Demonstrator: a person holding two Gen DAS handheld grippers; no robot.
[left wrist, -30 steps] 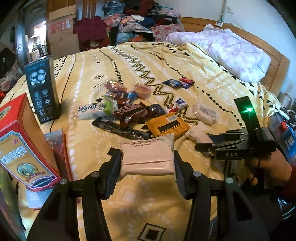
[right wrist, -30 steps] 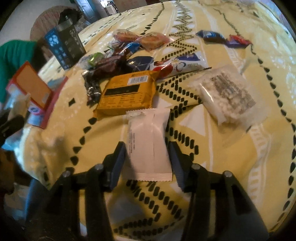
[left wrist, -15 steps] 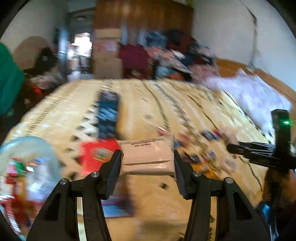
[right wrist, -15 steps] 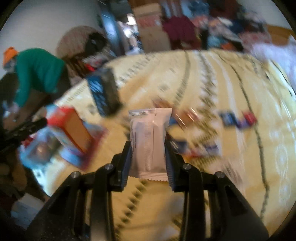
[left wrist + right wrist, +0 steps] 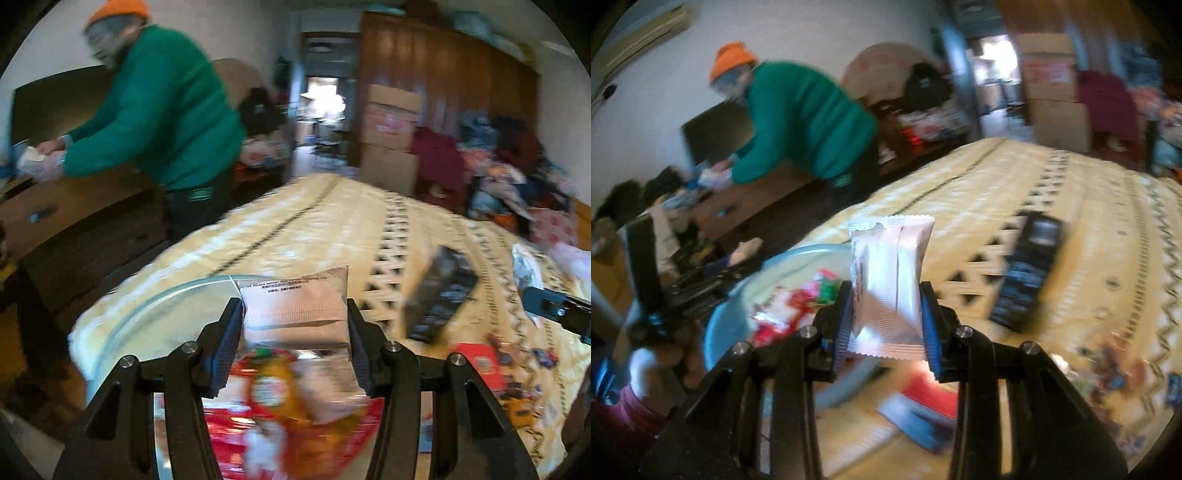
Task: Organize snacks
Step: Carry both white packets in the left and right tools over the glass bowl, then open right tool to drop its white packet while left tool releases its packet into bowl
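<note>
Above the round clear bowl of glossy wrappers, the left gripper clamps a flat, matte white packet; the right gripper pinches a crinkly, crimped white sachet.

Bed with a yellow patterned cover
A black box at 3 o'clock; a clear bowl of snacks at 9.
</note>
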